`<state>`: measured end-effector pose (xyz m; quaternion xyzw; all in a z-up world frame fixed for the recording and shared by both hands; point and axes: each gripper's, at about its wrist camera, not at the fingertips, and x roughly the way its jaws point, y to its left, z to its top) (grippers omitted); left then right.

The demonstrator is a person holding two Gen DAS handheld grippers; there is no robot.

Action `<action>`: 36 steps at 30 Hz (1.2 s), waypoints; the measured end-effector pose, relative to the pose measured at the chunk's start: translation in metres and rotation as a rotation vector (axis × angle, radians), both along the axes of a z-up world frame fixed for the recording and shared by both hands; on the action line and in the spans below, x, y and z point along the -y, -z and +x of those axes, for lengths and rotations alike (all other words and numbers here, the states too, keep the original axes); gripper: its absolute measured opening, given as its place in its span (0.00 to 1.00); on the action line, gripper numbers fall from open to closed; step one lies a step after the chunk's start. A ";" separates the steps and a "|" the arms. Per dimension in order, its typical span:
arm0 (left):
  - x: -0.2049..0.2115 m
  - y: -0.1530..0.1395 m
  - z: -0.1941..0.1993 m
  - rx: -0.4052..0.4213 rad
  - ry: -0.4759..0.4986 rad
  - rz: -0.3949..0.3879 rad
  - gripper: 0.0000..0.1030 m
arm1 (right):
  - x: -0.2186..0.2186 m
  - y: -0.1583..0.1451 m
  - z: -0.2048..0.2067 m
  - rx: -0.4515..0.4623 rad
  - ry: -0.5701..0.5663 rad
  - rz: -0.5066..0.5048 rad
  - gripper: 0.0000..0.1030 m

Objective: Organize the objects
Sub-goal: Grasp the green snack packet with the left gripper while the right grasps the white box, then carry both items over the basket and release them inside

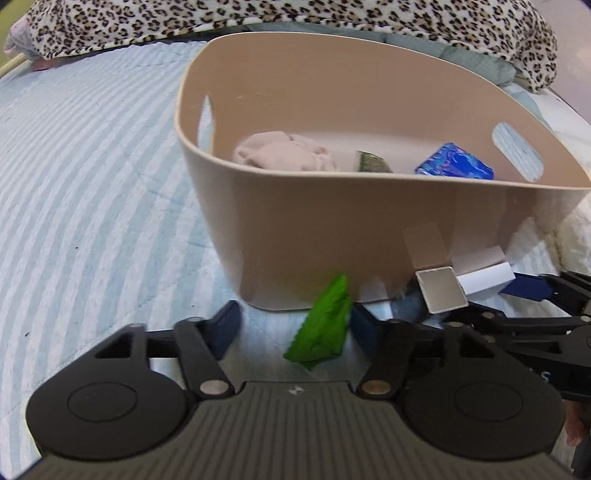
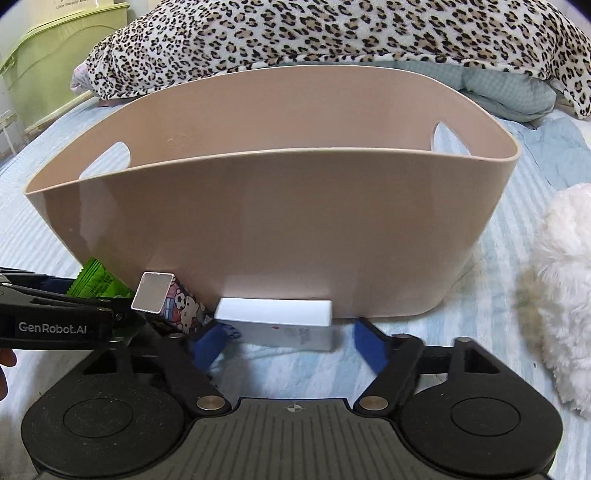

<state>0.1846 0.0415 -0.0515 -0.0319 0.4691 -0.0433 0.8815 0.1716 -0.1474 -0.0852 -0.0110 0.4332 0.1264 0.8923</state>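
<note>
A beige plastic basket stands on the striped bedspread; it also fills the right wrist view. Inside it lie a pink cloth, a blue box and a dark packet. My left gripper is open around a green sachet lying before the basket. My right gripper is open around a white box at the basket's foot. A cartoon-print box with a silver end lies between the two grippers. The green sachet shows at the left.
A leopard-print blanket lies behind the basket. A white fluffy toy sits at the right. A green storage bin stands beyond the bed's left edge. The right gripper's body crosses the left view's right side.
</note>
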 end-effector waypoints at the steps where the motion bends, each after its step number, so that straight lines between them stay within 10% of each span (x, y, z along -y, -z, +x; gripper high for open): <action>1: 0.001 0.000 -0.001 0.000 0.001 0.007 0.51 | 0.000 0.000 -0.001 -0.002 -0.005 0.005 0.59; 5: -0.004 0.002 -0.008 -0.002 0.006 -0.015 0.25 | -0.001 -0.003 -0.009 0.007 -0.013 0.002 0.56; 36: -0.001 -0.113 -0.074 0.252 0.064 0.008 0.24 | 0.035 -0.129 -0.072 0.218 0.057 0.025 0.56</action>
